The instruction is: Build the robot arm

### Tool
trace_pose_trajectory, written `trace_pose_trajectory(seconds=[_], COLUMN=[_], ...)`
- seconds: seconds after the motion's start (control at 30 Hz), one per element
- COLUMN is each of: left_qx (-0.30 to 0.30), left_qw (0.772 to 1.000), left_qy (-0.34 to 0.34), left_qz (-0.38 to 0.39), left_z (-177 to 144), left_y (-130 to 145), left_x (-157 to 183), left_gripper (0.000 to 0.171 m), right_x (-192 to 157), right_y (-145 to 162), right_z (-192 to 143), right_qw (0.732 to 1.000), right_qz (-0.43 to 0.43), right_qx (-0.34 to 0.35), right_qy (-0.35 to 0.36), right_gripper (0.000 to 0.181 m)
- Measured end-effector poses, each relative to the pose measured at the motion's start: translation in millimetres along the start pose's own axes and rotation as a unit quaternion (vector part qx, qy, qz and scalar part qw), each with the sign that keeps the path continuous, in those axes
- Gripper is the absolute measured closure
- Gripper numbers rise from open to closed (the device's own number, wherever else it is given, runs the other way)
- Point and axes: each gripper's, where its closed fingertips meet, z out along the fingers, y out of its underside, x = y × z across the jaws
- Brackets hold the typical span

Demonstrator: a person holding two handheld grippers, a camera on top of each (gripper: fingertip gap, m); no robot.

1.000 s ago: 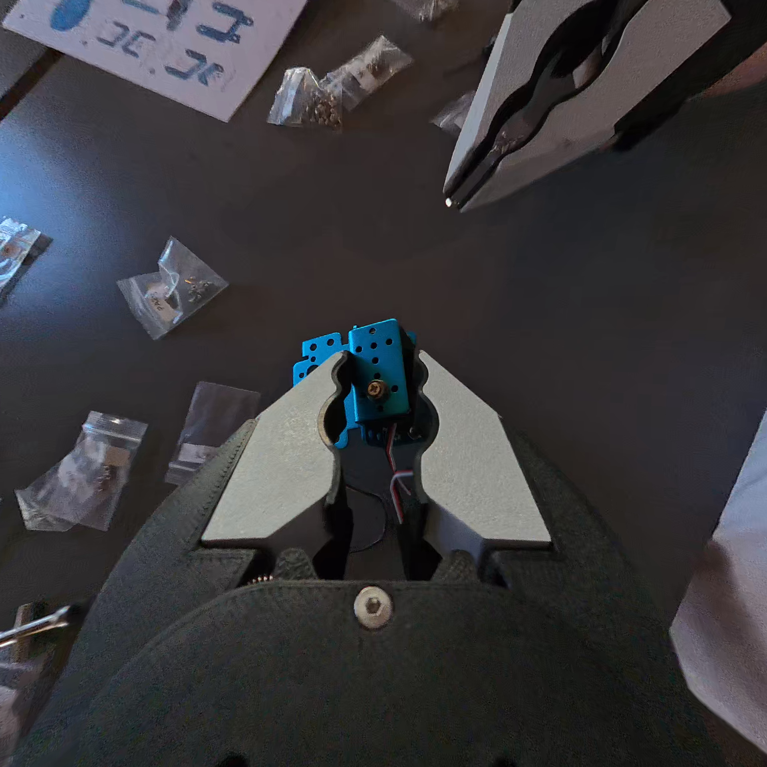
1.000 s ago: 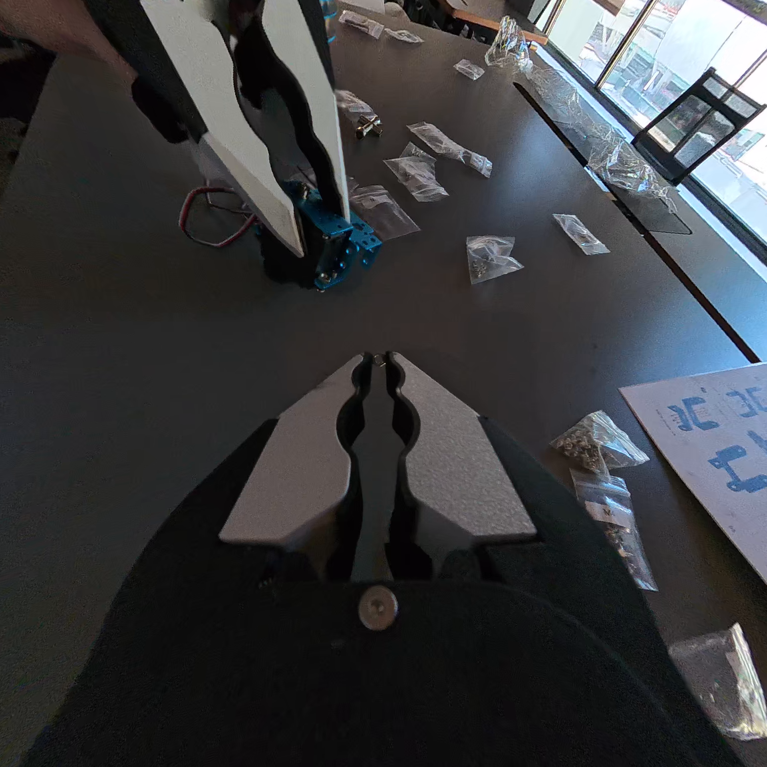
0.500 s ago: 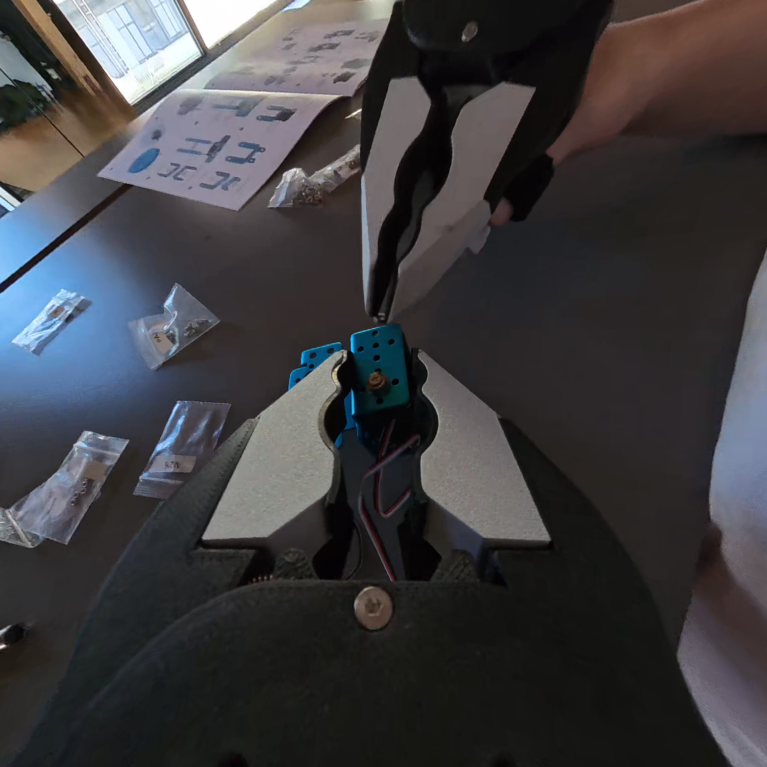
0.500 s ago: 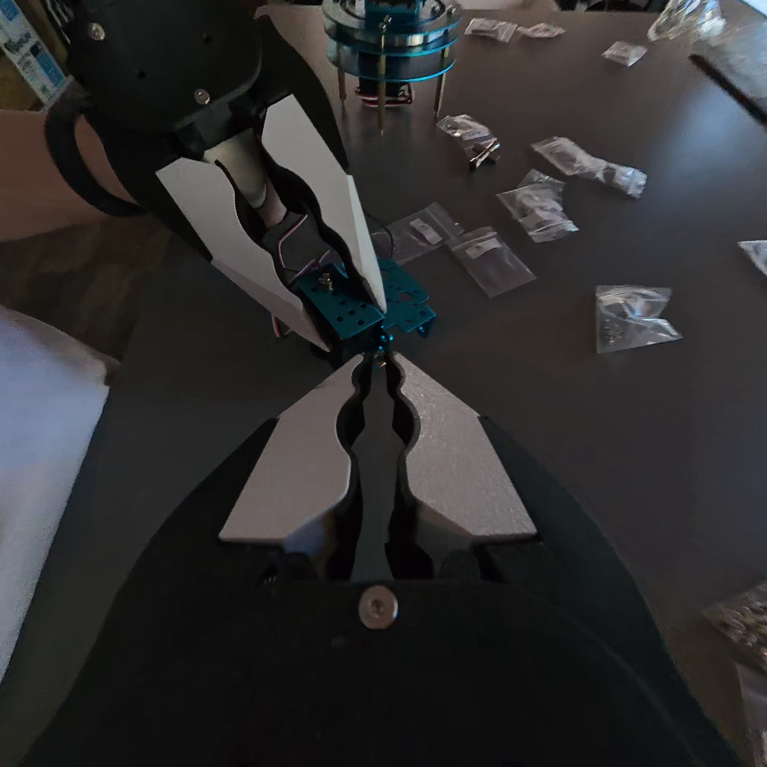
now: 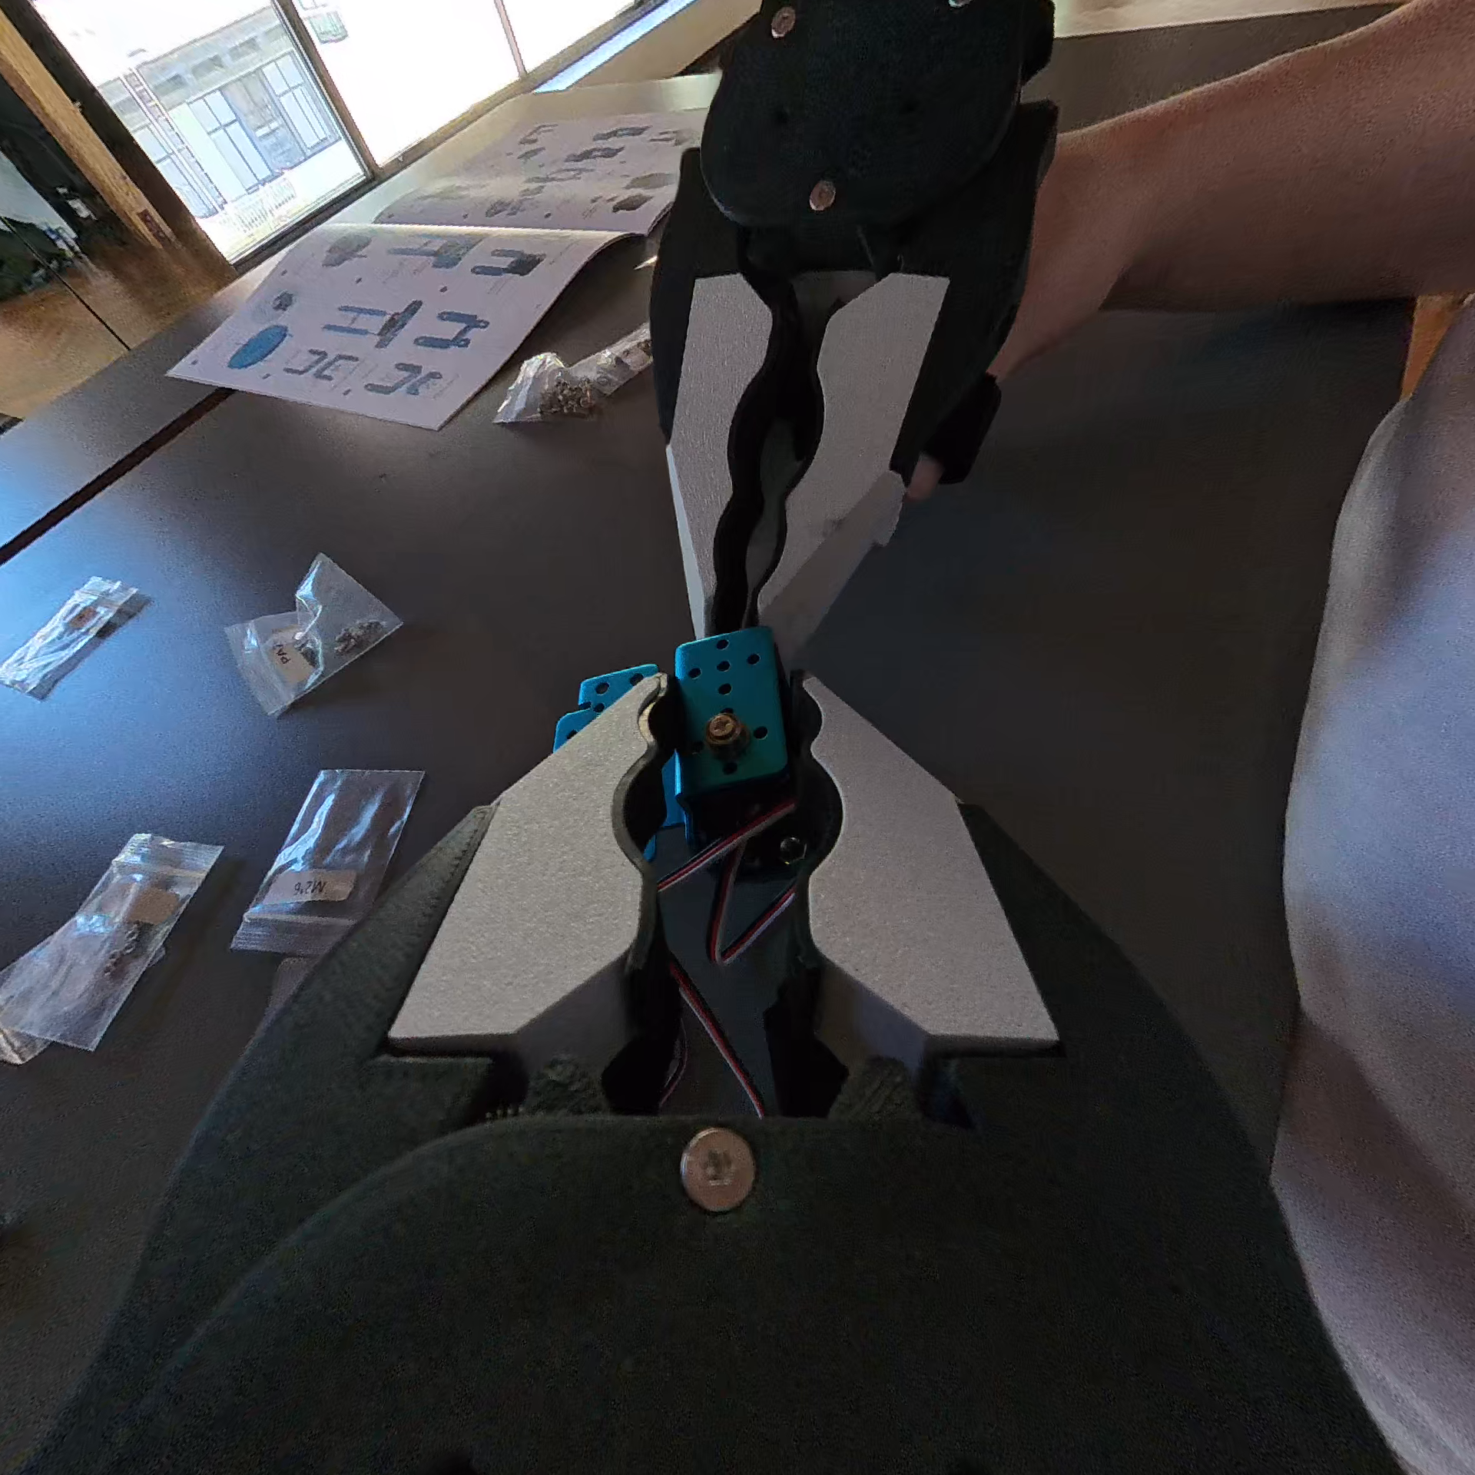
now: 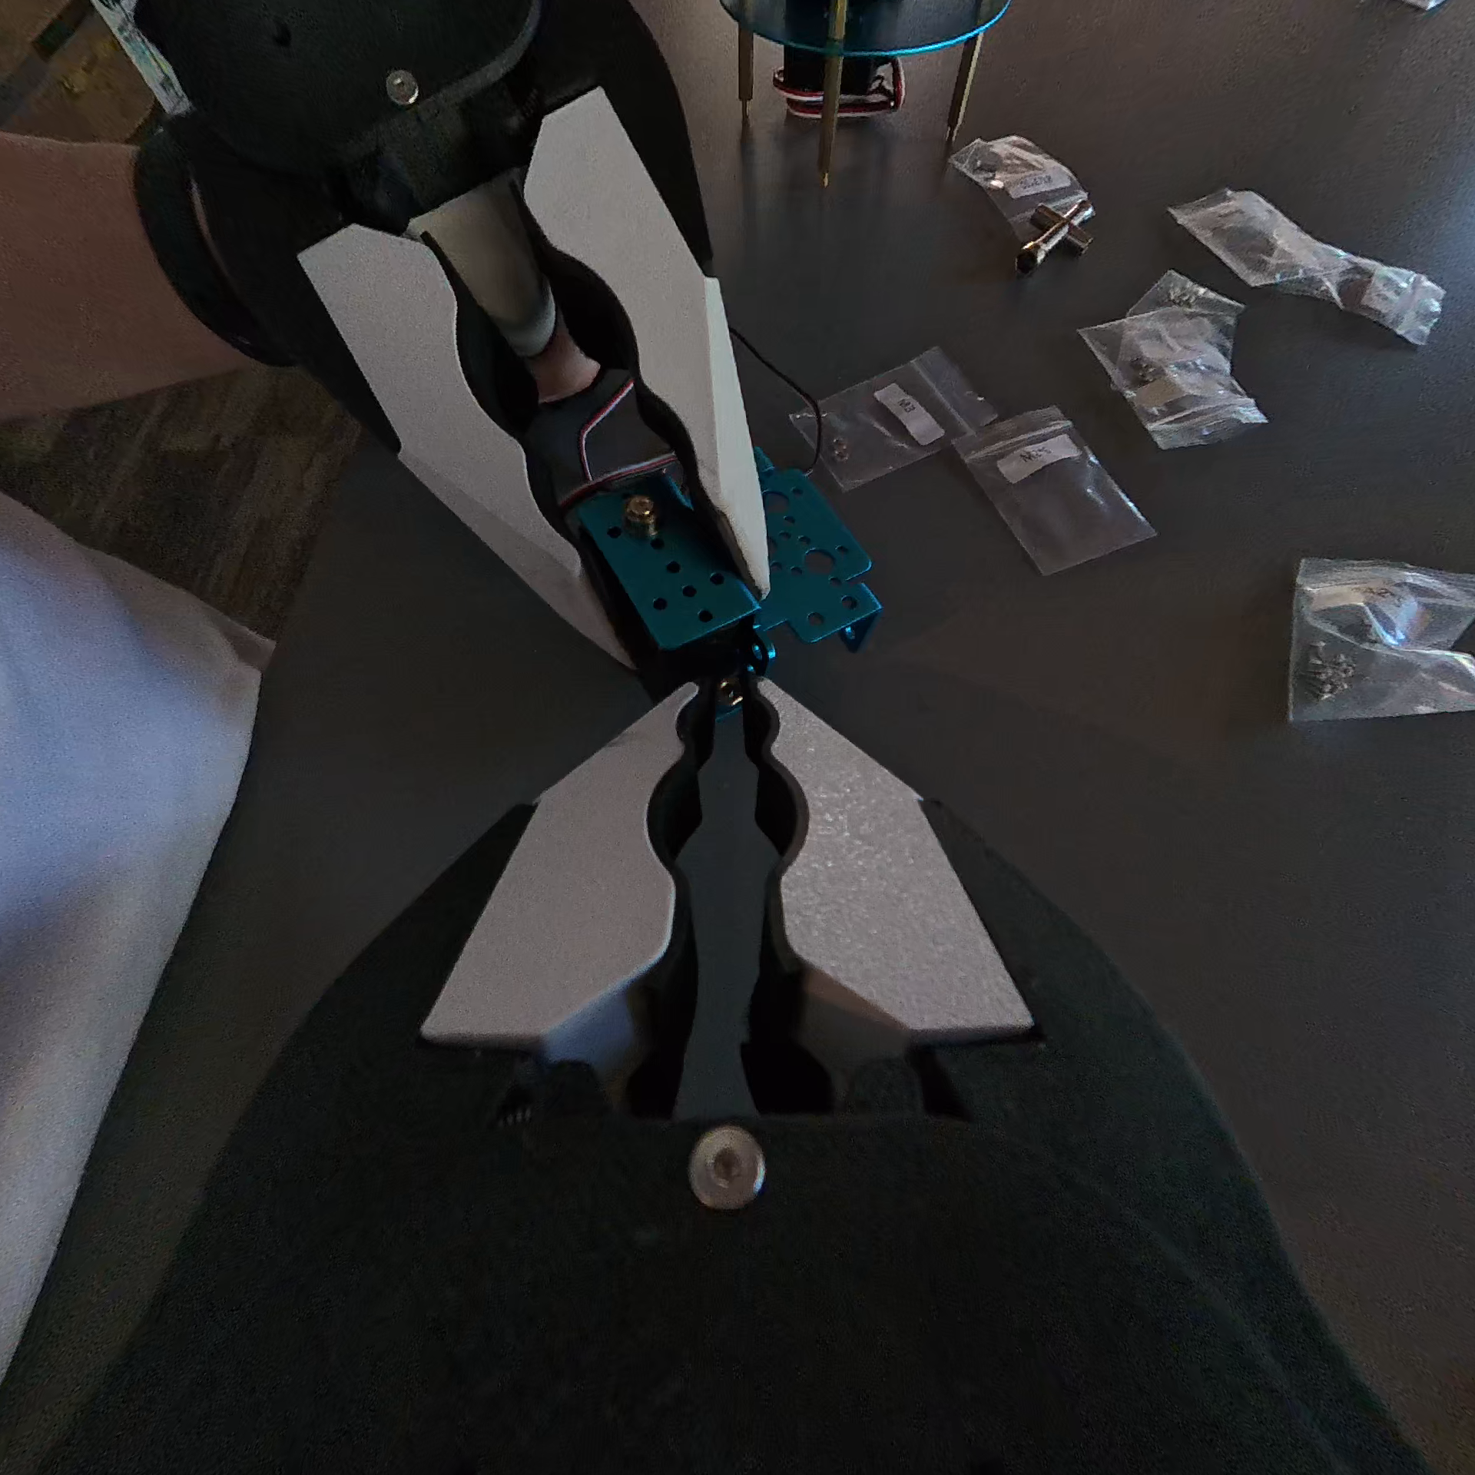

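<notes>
My left gripper [image 5: 730,686] is shut on a blue perforated bracket [image 5: 750,766] that carries a black servo with red, white and brown wires. A brass stud stands on the bracket's face. A second blue plate [image 5: 607,694] is attached at its left. My right gripper [image 6: 730,690] is shut on a small brass fastener [image 6: 726,688], held against the bracket's [image 6: 670,583] near edge. In the left wrist view, the right gripper [image 5: 742,630] comes down from above onto the bracket's top. In the right wrist view, the left gripper [image 6: 694,626] faces mine.
Several clear bags of small hardware [image 5: 319,638] [image 6: 1053,495] lie on the dark table [image 5: 1077,638]. An open instruction sheet [image 5: 383,319] lies at the back left. A round blue platform on brass standoffs [image 6: 862,24] and a small metal cross wrench [image 6: 1053,227] stand beyond. White clothing [image 5: 1389,798] is close at the right. Only a small space, under 4 cm, lies between the two pairs of fingers. From either gripper's tips it is about 25 cm to the small metal cross wrench [image 6: 1053,227].
My right gripper has moved from well apart up to the bracket, its tips now touching it. My left gripper has tilted up from looking down at the table, still holding the bracket.
</notes>
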Motion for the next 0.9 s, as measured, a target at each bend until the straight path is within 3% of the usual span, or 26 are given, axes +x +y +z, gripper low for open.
trace_pose_trajectory(seconds=[0.77, 0.9], left_qx=[0.004, 0.012], left_qw=[1.000, 0.999], left_qy=[0.017, 0.033], left_qz=[0.004, 0.034], left_z=[-2.1, -5.9], left_y=[0.1, 1.1], left_x=[4.9, 7.9], left_gripper=[0.144, 0.144], right_x=[-6.6, -10.2], right_y=[0.9, -0.5], right_z=[2.7, 3.9], right_qw=[1.000, 1.000], right_qz=[0.008, -0.002], right_qx=[0.023, 0.025], right_qy=[-0.015, -0.018], right_gripper=[0.174, 0.174])
